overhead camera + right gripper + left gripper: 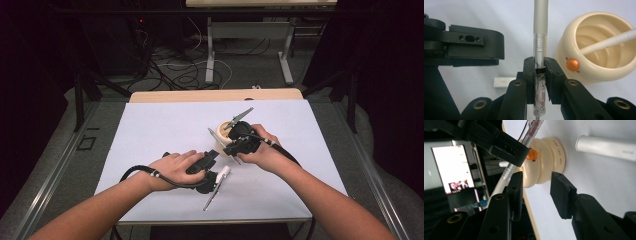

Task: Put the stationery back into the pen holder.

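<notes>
Near the middle of the white table (150,130), a little toward 3 o'clock, sits a round cream cup (226,131). Nobody told you the job, so this is a guess: it looks like you are putting pens into the cup.

One white stick-like thing (606,42) leans inside the cup. So that part looks done.

Your right gripper (540,72) is squeezed tight on a pen (540,37). The pen has a clear part and a white part. In the right gripper view the cup is just beside it, toward 2 o'clock. The pen is not in the cup yet. That looks like the job in hand.

Your left gripper (536,190) has its jaws wide apart and holds nothing. In its view the cup sits just past the jaws, toward 12 o'clock. It may be getting ready to hold the cup steady, but you can't be sure.

On the table there is a white marker (223,173) at 6 o'clock from the cup, and another pen (210,199) just below it. Those look like what is left to do.
</notes>
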The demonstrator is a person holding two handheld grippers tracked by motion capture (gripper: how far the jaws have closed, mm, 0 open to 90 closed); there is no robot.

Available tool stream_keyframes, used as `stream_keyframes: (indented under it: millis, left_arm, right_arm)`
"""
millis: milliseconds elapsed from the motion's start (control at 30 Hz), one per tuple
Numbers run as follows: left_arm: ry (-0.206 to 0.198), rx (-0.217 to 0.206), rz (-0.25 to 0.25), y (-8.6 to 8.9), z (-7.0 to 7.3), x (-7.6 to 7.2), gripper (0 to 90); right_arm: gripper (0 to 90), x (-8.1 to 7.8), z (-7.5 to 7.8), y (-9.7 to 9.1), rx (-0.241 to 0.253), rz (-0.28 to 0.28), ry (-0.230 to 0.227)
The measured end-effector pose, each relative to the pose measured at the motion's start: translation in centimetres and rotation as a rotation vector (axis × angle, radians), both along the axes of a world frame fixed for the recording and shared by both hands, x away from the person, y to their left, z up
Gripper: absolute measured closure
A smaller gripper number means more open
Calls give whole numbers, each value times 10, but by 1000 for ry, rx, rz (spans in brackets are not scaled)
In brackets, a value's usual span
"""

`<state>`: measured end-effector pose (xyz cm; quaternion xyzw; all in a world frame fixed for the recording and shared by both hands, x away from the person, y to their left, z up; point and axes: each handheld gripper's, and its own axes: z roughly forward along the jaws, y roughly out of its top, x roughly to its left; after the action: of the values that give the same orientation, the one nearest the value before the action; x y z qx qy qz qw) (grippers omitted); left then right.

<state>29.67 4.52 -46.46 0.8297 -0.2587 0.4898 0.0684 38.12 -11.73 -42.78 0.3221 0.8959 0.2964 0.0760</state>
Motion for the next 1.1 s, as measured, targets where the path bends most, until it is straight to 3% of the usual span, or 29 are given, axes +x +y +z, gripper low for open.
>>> stream_keyframes:
  millis: [133,167,200,267,400,633,700,900,1100]
  left_arm:
    - [43,-28,50,2,0,7,597]
    - [67,-101,61,3,-3,8,591]
    - [96,-134,80,4,-5,11,588]
    - [124,-149,102,5,-3,17,576]
    - [177,-197,164,7,-2,25,556]
    - [279,-284,245,7,0,33,513]
    - [320,-313,268,5,0,34,508]
    - [431,-385,334,1,1,38,478]
    - [565,-475,405,-1,4,44,459]
  right_arm:
    - [799,4,2,-3,31,-27,-8]
    - [799,5,3,-4,39,-35,-9]
    - [799,6,4,-5,37,-42,-1]
    - [799,9,4,-7,61,-57,-20]
    - [799,13,6,-12,75,-92,0]
    - [799,21,7,-19,119,-171,-18]
    - [799,24,7,-20,151,-188,-32]
    - [799,31,9,-25,167,-227,-63]
    - [799,37,9,-28,219,-270,-91]
